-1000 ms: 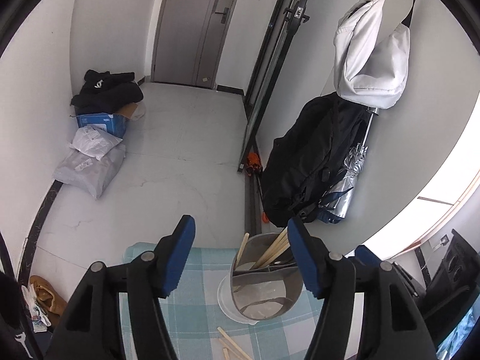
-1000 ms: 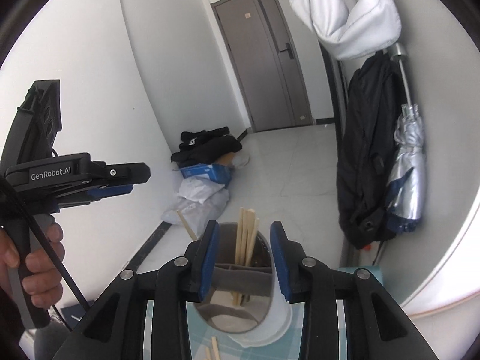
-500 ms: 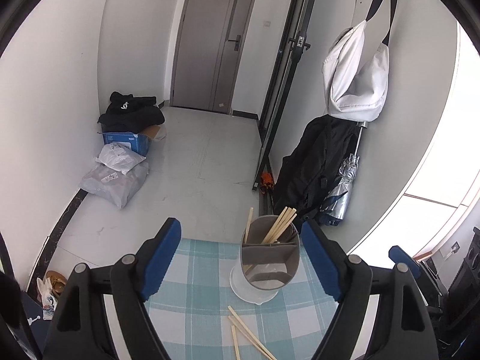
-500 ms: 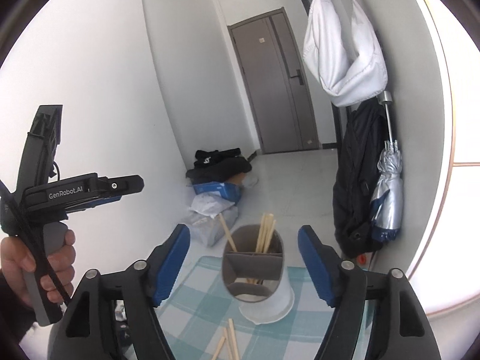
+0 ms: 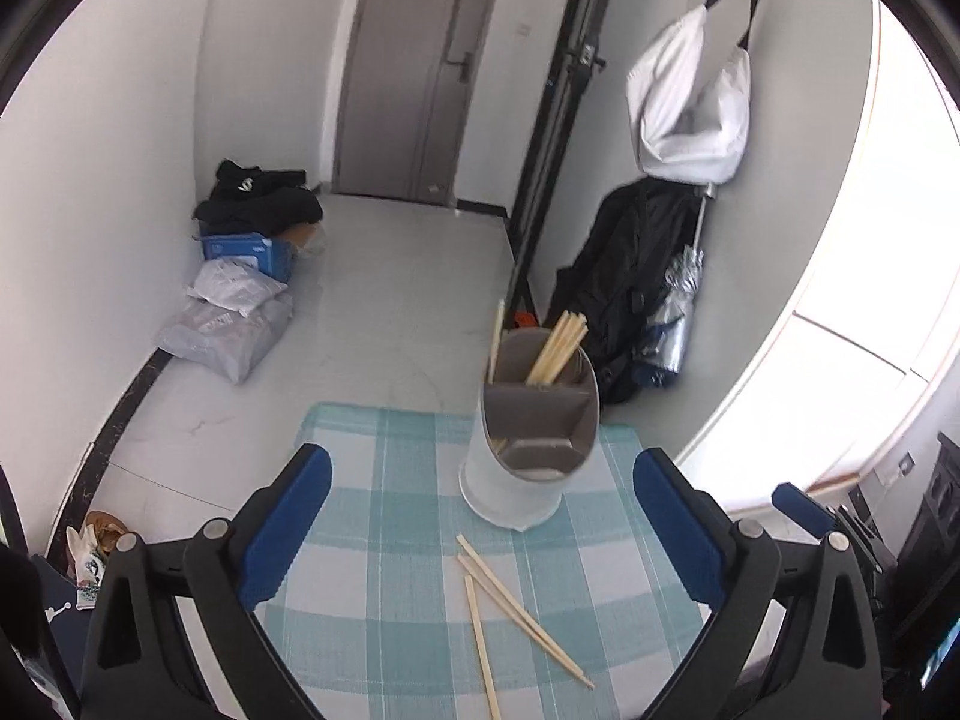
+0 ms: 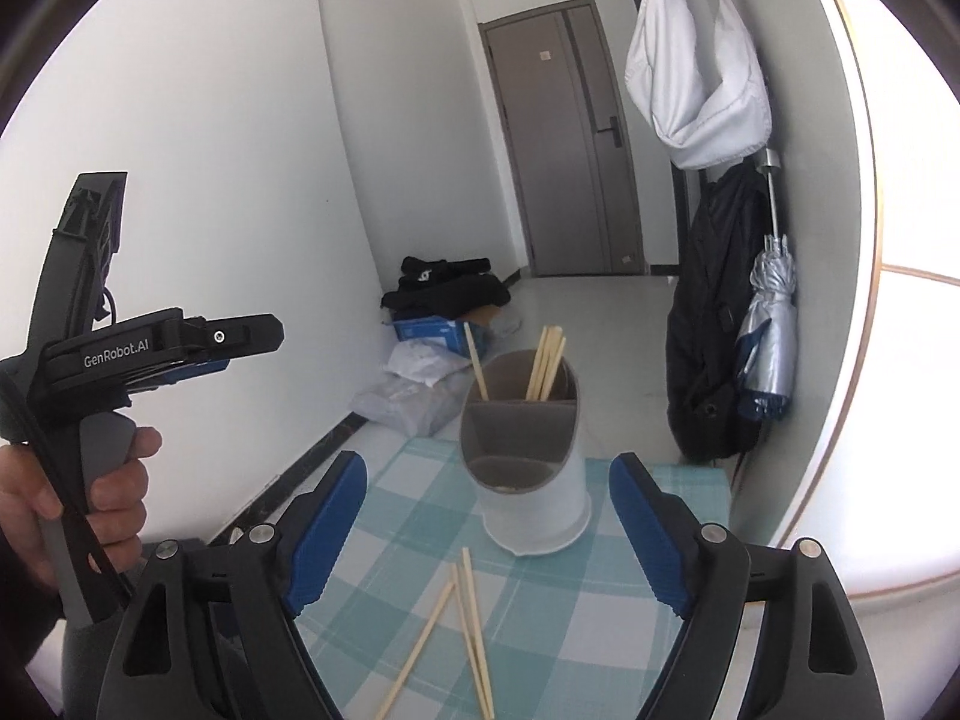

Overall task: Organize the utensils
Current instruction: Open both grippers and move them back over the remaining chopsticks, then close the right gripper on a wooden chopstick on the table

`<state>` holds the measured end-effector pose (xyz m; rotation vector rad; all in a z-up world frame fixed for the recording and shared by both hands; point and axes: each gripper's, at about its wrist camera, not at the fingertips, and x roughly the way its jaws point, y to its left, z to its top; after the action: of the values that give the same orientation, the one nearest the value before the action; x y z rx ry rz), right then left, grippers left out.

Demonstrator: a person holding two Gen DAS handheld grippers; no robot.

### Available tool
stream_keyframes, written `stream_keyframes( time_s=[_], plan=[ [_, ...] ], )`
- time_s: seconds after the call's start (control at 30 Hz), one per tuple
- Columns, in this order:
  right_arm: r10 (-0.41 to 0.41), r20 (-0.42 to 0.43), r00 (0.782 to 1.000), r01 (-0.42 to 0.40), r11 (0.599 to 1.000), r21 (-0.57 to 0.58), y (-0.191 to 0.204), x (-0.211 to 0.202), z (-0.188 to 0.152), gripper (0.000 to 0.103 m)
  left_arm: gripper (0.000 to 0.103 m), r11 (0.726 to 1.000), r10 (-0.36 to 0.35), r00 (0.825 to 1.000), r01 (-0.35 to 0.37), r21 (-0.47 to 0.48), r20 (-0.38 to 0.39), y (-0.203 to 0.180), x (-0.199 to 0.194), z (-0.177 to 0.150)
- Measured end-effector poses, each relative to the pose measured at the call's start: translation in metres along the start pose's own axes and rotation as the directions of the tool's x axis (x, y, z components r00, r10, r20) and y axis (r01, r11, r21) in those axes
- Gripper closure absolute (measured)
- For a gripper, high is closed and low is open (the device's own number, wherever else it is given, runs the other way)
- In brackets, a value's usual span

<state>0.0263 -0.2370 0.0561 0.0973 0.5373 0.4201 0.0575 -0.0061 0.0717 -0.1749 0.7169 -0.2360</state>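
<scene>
Blue pads: the left gripper has its two arms far apart and they are opening wider, with nothing pinched between them.
Right gripper: its blue pads are apart and opening too, and grip nothing; the holder stands past the tips.
Hand: seen from the right camera, a person's hand wraps the grey handle of the left tool.
Cloth: a blue and white checked cloth covers the small table.
Loose chopsticks: three pale wooden sticks lie flat on the cloth, just in front of the holder.
Holder: a round tub, white below and grey on top, stands upright near the far edge of the cloth, split into parts inside.
Chopsticks in holder: a bunch leans in the back part; one stick stands alone on the left.
Floor: pale shiny tiles.
Pile: grey bags, a blue box and black clothes by the left wall.
Right wall: a black bag, a silver umbrella, and a white bag hanging above.
Door: grey, shut, at the far end.
</scene>
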Motion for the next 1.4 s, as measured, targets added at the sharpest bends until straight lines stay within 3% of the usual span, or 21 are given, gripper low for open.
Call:
stream_keyframes(
  time_s=[0.13, 0.33, 0.4, 0.6, 0.73, 0.83, 1.0, 1.03, 1.1, 1.23, 1.3, 1.4],
  plan=[
    [0.002, -0.089, 0.996, -0.003, 1.0, -0.012, 0.0, 0.013, -0.02, 0.02, 0.004, 0.999, -0.019, 0.999, 0.018, -0.027, -0.043, 0.012, 0.012, -0.018],
    [-0.021, -0.239, 0.971, 0.013, 0.999, -0.035, 0.0, 0.047, -0.041, 0.02, 0.004, 0.995, 0.025, 0.991, -0.037, -0.093, -0.128, 0.035, 0.043, -0.049],
    [-0.023, -0.302, 0.953, 0.015, 0.999, -0.029, -0.002, 0.064, -0.047, 0.02, 0.004, 0.994, 0.019, 0.984, -0.037, -0.099, -0.175, 0.042, 0.054, -0.058],
    [-0.064, -0.444, 0.894, 0.033, 0.996, -0.079, 0.0, 0.125, -0.065, 0.023, 0.004, 0.979, 0.013, 0.975, -0.058, -0.197, -0.22, 0.075, 0.064, -0.068],
    [-0.07, -0.531, 0.845, 0.017, 0.994, -0.105, 0.006, 0.169, -0.08, 0.044, 0.004, 0.964, 0.007, 0.968, -0.073, -0.255, -0.25, 0.094, 0.071, -0.071],
    [-0.095, -0.549, 0.831, 0.008, 0.987, -0.159, 0.015, 0.191, -0.089, 0.047, 0.004, 0.959, 0.017, 0.965, -0.09, -0.269, -0.26, 0.105, 0.074, -0.072],
    [-0.126, -0.583, 0.802, 0.024, 0.984, -0.179, 0.021, 0.209, -0.1, 0.069, 0.004, 0.938, -0.024, 0.962, -0.072, -0.34, -0.271, 0.124, 0.073, -0.073],
    [-0.135, -0.593, 0.794, 0.024, 0.981, -0.191, 0.022, 0.211, -0.103, 0.07, 0.004, 0.936, -0.024, 0.961, -0.075, -0.344, -0.274, 0.126, 0.074, -0.073],
    [-0.138, -0.582, 0.802, 0.02, 0.979, -0.205, 0.025, 0.21, -0.102, 0.07, 0.004, 0.936, -0.018, 0.963, -0.079, -0.344, -0.268, 0.128, 0.073, -0.073],
    [-0.15, -0.6, 0.785, 0.006, 0.972, -0.236, 0.032, 0.216, -0.103, 0.07, 0.004, 0.937, -0.029, 0.964, -0.065, -0.343, -0.263, 0.128, 0.072, -0.071],
    [-0.167, -0.593, 0.788, 0.005, 0.964, -0.265, 0.037, 0.216, -0.103, 0.071, 0.004, 0.937, -0.037, 0.964, -0.058, -0.343, -0.262, 0.127, 0.071, -0.071],
    [-0.141, -0.612, 0.778, -0.023, 0.967, -0.252, 0.039, 0.214, -0.103, 0.087, 0.004, 0.936, -0.05, 0.963, -0.047, -0.348, -0.265, 0.129, 0.07, -0.07]
  ],
)
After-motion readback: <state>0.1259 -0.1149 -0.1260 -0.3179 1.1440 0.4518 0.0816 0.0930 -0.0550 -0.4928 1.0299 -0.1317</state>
